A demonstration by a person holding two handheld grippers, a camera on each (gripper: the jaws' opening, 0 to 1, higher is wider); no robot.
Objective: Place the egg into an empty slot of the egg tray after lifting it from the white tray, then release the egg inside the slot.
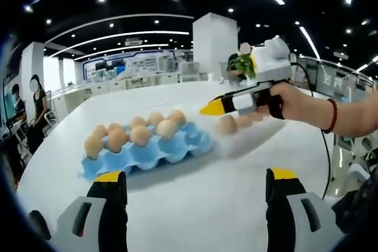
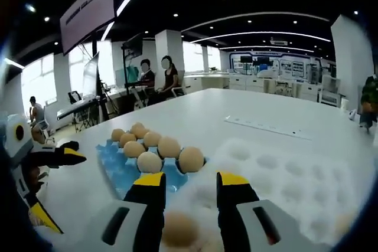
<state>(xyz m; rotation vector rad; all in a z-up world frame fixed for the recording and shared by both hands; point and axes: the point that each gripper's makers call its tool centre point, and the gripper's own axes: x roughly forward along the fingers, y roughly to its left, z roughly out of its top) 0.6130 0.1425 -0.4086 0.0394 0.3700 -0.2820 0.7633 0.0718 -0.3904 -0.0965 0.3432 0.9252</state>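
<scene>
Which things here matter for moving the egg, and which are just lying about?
Job: brown egg between the jaws; white foam tray; blue moulded egg tray; right gripper.
Lying about: white power strip; left gripper, idle.

A brown egg (image 2: 179, 229) is seen lying in the white tray (image 2: 283, 184), just beside the blue egg tray (image 2: 121, 169), which is partly filled.

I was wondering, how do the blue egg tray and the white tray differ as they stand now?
The blue egg tray is bright blue with eggs in most near slots; the white tray is pale, its visible cups mostly bare. The blue egg tray lies clear of the right tongs; the white tray sits under them, one egg between the jaws. Both rest on the white table.
</scene>
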